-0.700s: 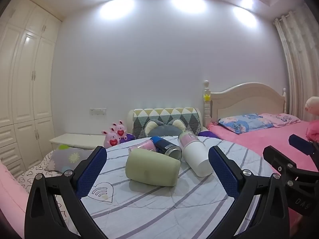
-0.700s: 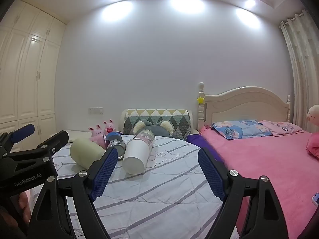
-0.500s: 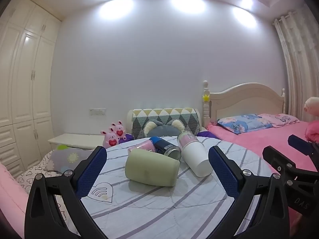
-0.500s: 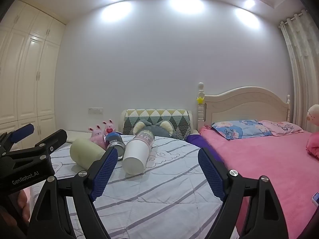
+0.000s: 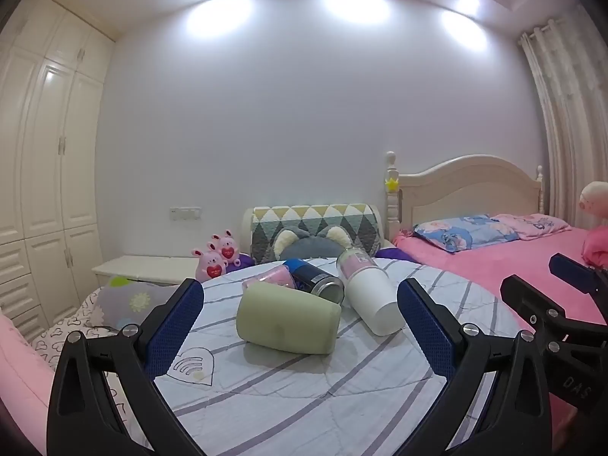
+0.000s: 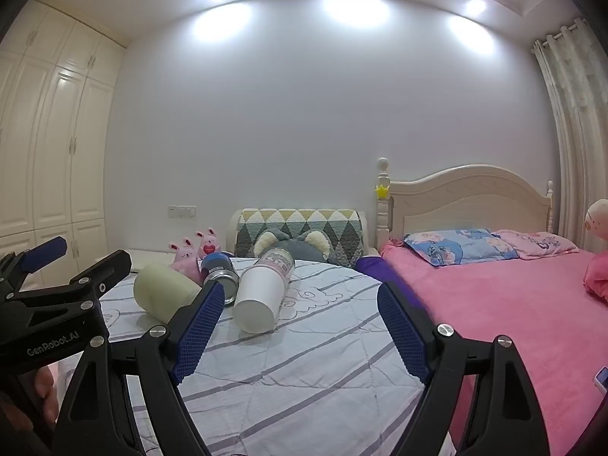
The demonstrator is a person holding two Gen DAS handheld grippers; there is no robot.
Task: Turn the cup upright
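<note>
Little has shifted since the earlier frames: both grippers, left gripper (image 5: 300, 317) and right gripper (image 6: 294, 326), hover with jaws apart before the green cup (image 5: 287, 323), lying sideways on the striped bedspread (image 5: 304, 387).

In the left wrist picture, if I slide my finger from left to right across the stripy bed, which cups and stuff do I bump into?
Pink bunny toys → green cup lying on its side → dark blue can → white cup lying on its side → the right gripper poking in at the edge.
</note>
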